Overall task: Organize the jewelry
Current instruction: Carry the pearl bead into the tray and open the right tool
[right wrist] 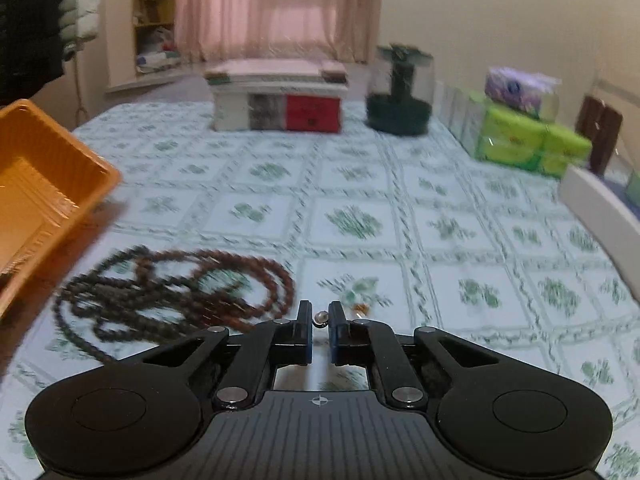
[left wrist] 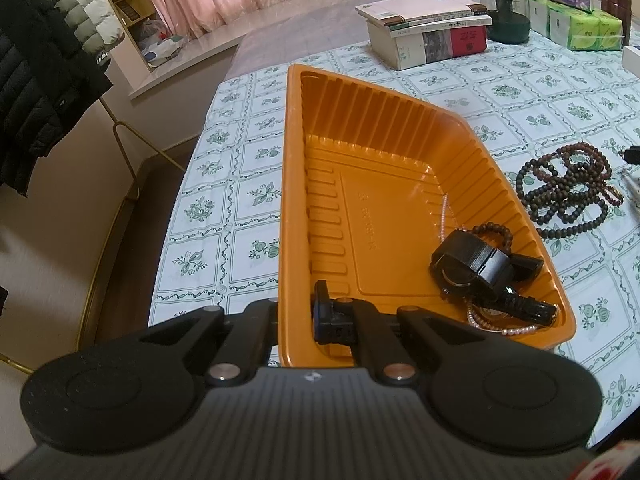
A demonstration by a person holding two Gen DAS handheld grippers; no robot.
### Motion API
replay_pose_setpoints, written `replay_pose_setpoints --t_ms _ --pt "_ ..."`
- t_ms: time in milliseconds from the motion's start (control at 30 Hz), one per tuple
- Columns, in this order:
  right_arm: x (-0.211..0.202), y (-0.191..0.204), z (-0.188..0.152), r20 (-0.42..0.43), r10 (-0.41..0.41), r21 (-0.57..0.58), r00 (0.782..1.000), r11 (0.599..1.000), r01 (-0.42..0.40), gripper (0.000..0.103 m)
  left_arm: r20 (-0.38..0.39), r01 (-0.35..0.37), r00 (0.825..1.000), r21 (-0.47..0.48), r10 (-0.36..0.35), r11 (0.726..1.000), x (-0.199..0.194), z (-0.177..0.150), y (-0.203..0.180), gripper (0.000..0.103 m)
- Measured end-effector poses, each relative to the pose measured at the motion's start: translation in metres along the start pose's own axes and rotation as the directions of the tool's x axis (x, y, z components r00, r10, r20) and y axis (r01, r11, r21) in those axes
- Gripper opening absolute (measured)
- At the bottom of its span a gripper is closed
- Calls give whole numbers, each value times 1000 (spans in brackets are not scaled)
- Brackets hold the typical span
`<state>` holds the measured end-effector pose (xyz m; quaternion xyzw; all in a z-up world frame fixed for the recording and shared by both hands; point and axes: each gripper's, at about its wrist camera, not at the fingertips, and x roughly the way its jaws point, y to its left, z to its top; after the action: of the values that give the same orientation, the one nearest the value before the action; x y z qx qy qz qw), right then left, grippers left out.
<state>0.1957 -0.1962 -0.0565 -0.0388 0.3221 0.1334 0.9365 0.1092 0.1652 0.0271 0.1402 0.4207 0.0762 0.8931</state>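
An orange plastic tray [left wrist: 360,128] lies on the floral tablecloth. My left gripper [left wrist: 298,316] is shut on its near wall, one finger outside and one inside. In the tray's near right corner lie a black watch [left wrist: 480,268], a dark bead bracelet [left wrist: 494,232] and a pearl strand [left wrist: 500,330]. To the right of the tray, a tangle of long dark and reddish bead strands [left wrist: 568,188] rests on the cloth, blurred in the right wrist view [right wrist: 172,288]. My right gripper [right wrist: 320,320] is low over the cloth beside them, shut on a small silvery piece of jewelry [right wrist: 320,317].
A stack of books [left wrist: 428,28], a green glass jar [left wrist: 506,8] and tissue packs [left wrist: 580,20] stand at the table's far end. A white box [right wrist: 600,208] lies at the right. Jackets [left wrist: 40,60] hang on a rack beyond the table's left edge.
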Motion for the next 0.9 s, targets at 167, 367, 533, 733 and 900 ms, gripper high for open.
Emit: replay_pose_setpoints --t_ms 167,367,533,733,900 --pt "-19 31 20 41 105 -19 994 994 -104 8 1 1 1000 -1 -1 1000 0 0 0 2" --pt "-31 87 44 55 274 -78 960 960 -270 8 0 2 1000 -5 -2 1000 0 0 0 2" --pt "-30 133 60 47 374 -123 926 923 -366 8 -1 6 1000 -9 -6 1000 1 0 1 2" --pt "-18 172 69 11 421 -168 907 895 -414 8 0 8 1000 -9 -8 1000 0 0 1 2" --pt "-8 186 68 -30 429 -187 903 885 -426 8 0 13 1000 -13 -13 1000 1 0 1 2"
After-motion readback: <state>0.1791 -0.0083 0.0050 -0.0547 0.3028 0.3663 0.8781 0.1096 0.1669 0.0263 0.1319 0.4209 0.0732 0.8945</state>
